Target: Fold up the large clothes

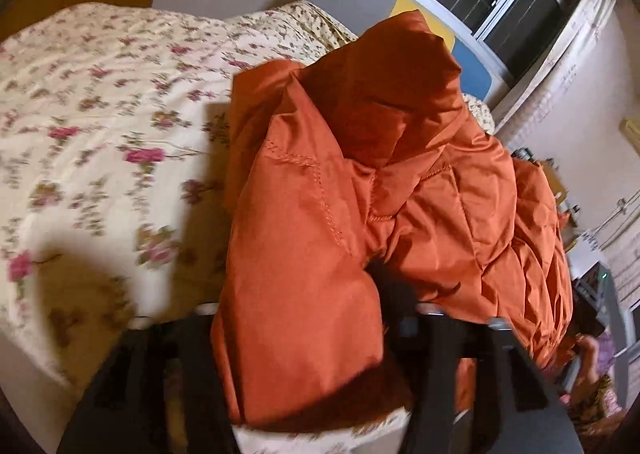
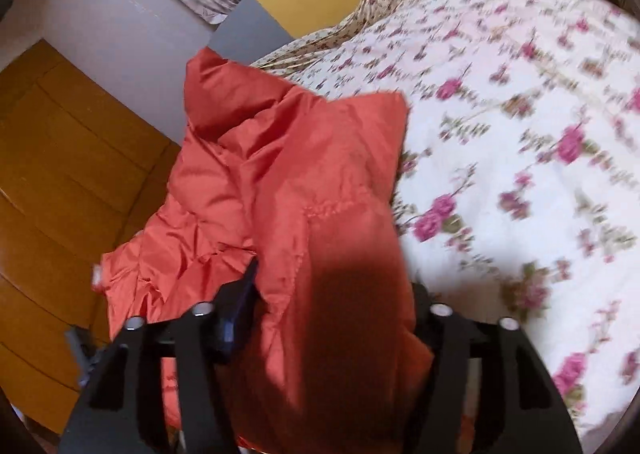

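I am holding a large orange quilted jacket (image 1: 360, 190) above a bed covered by a cream bedspread with pink flowers (image 1: 100, 102). The jacket hangs between my two claws, lifted off the bedspread near the bed's edge, with the wooden floor (image 2: 60, 174) showing beyond that edge in the right wrist view.

My left gripper (image 1: 304, 334) is pinching a thick fold of the orange fabric; the cloth fills the gap between its black fingers and spills over them. My right gripper (image 2: 328, 318) is doing the same, its fingers pressed onto a wide padded fold, with one dark fingertip (image 2: 240, 306) showing at the fabric's side.

The jacket looks puffy and soft, with stitched quilting lines and a smooth, slightly shiny shell. I judge it light for its bulk, floppy with no stiffness of its own, and likely slippery, so a thin pinch could slide out. The padding will spring back and resist lying flat.

Best places to take hold, I think, are the stitched seams, the hem or the shoulder lines, where layers are firmer and less inclined to slip.
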`<state>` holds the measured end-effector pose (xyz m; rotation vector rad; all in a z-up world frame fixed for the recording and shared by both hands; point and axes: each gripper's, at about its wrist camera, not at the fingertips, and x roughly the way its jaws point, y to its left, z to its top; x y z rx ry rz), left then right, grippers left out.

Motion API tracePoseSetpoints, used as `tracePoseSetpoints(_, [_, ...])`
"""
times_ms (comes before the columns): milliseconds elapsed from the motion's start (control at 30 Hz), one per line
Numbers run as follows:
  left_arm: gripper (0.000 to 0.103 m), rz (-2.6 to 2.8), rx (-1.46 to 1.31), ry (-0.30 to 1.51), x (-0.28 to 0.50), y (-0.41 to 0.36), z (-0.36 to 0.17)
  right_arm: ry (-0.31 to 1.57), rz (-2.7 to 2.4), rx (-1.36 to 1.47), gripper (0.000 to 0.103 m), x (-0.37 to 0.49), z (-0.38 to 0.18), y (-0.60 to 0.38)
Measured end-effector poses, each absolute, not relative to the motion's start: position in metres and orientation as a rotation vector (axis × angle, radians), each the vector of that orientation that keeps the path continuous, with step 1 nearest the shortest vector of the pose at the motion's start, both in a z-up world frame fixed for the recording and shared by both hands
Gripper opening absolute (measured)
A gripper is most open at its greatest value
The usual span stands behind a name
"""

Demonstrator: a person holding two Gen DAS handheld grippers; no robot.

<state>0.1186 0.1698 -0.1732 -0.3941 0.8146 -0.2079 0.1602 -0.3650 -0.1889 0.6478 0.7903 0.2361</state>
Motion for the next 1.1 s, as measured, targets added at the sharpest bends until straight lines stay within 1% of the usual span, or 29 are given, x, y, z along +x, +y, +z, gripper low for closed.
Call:
tracePoseSetpoints(33, [0.08, -0.196, -0.365, 0.784, 0.112, 0.172, -0.166, 0.751, 0.208, 0.603, 0.077, 0.158, -0.178, -0.366])
tracePoseSetpoints(67, [0.085, -0.176, -0.329, 0.74, 0.105, 0.174, -0.157, 0.715, 0.186, 0.559, 0.087, 0.158, -0.167, -0.367])
tracePoseSetpoints(100, [0.092, -0.147, -0.275, 0.68, 0.097, 0.177, -0.145, 0.69, 0.181, 0.527, 0.089, 0.157, -0.159, -0.366])
tracePoseSetpoints(167, [0.092, -0.13, -0.208, 0.626, 0.098, 0.181, -0.127, 0.66, 0.217, 0.448, 0.091, 0.172, -0.14, -0.363])
tracePoseSetpoints(233, [0.094, -0.146, -0.176, 0.634, 0.113, 0.181, -0.117, 0.681, 0.231, 0.37, 0.091, 0.193, -0.13, -0.356])
tracePoseSetpoints(367, [0.095, -0.18, -0.128, 0.664, 0.172, 0.168, -0.109, 0.765, 0.287, 0.273, 0.093, 0.245, -0.133, -0.34])
tracePoseSetpoints(400, [0.095, -0.206, -0.12, 0.692, 0.189, 0.163, -0.111, 0.786, 0.297, 0.252, 0.093, 0.253, -0.137, -0.337])
tracePoseSetpoints(433, [0.095, -0.231, -0.116, 0.719, 0.199, 0.159, -0.114, 0.795, 0.305, 0.242, 0.089, 0.253, -0.142, -0.333])
tracePoseSetpoints(467, [0.095, -0.248, -0.118, 0.756, 0.212, 0.154, -0.119, 0.8, 0.318, 0.243, 0.074, 0.255, -0.144, -0.331])
tracePoseSetpoints(500, [0.095, -0.276, -0.138, 0.792, 0.221, 0.15, -0.124, 0.803, 0.32, 0.249, 0.068, 0.251, -0.147, -0.329])
tracePoseSetpoints(533, [0.088, -0.303, -0.156, 0.814, 0.228, 0.148, -0.129, 0.797, 0.318, 0.258, 0.056, 0.248, -0.148, -0.329])
tracePoseSetpoints(567, [0.08, -0.284, -0.157, 0.825, 0.23, 0.144, -0.133, 0.788, 0.322, 0.267, 0.04, 0.243, -0.152, -0.331])
tracePoseSetpoints(600, [0.062, -0.251, -0.155, 0.826, 0.229, 0.143, -0.136, 0.779, 0.324, 0.286, 0.033, 0.242, -0.152, -0.332])
tracePoseSetpoints(633, [0.047, -0.238, -0.173, 0.823, 0.227, 0.144, -0.138, 0.773, 0.322, 0.316, 0.023, 0.236, -0.149, -0.334])
tracePoseSetpoints(667, [0.04, -0.24, -0.192, 0.819, 0.224, 0.146, -0.139, 0.766, 0.321, 0.336, 0.017, 0.234, -0.145, -0.335])
tracePoseSetpoints(700, [0.028, -0.251, -0.233, 0.807, 0.218, 0.149, -0.137, 0.749, 0.318, 0.351, 0.016, 0.23, -0.139, -0.337])
tracePoseSetpoints(733, [0.023, -0.255, -0.261, 0.794, 0.212, 0.151, -0.133, 0.735, 0.311, 0.351, 0.014, 0.229, -0.13, -0.338])
tracePoseSetpoints(833, [0.017, -0.23, -0.289, 0.713, 0.198, 0.154, -0.106, 0.667, 0.27, 0.331, 0.01, 0.229, -0.099, -0.338])
tracePoseSetpoints(967, [0.016, -0.184, -0.305, 0.576, 0.196, 0.149, -0.062, 0.568, 0.226, 0.348, 0.01, 0.243, -0.066, -0.342])
tracePoseSetpoints(1100, [0.016, -0.109, -0.306, 0.464, 0.22, 0.14, -0.032, 0.52, 0.146, 0.377, 0.01, 0.279, -0.058, -0.344])
